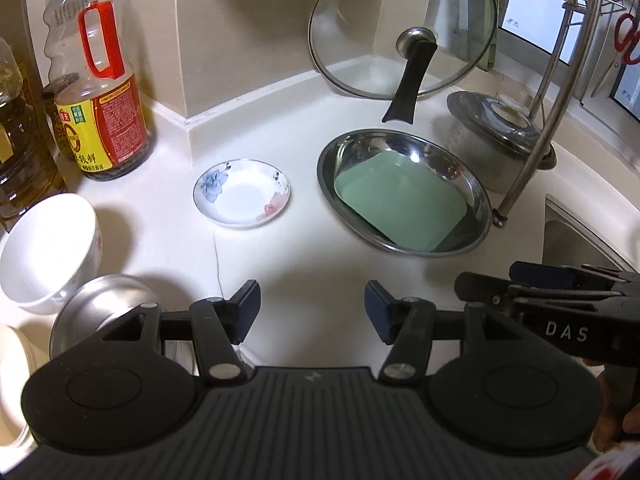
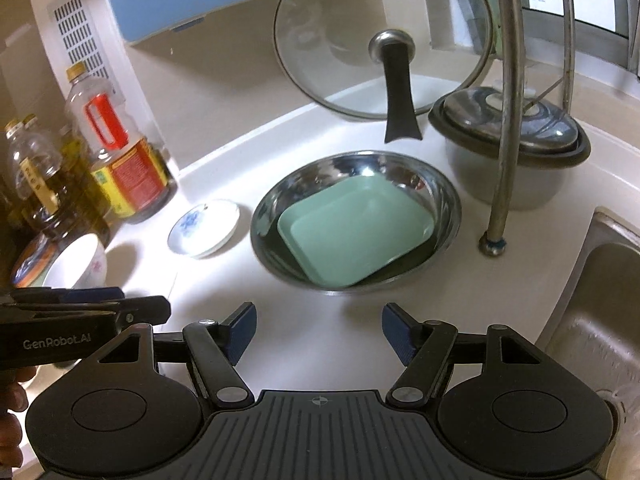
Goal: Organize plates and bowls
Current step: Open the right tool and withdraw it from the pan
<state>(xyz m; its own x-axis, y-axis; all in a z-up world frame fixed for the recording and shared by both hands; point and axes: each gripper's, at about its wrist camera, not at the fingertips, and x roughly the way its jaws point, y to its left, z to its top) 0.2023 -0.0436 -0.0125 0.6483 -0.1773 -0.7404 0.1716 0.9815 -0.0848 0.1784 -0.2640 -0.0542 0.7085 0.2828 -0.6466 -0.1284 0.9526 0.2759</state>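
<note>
White counter point(image 1: 312, 248); left gripper point(image 1: 312, 312), right gripper point(image 2: 319, 332) level, side by side, jaws wide, empty.

Glass pan lid point(image 1: 402, 28) w/ black handle leaned upright vs. the corner wall. Lidded steel pot point(image 1: 498, 140) sat just right of it, behind a curved metal rack leg point(image 2: 506, 120). Soy sauce bottle point(image 1: 100, 92) w/ red handle stood far left on white countertop point(image 1: 304, 248), oil bottle point(image 2: 44, 188) beside it. Steel sink point(image 2: 600, 300) at right edge.
</note>
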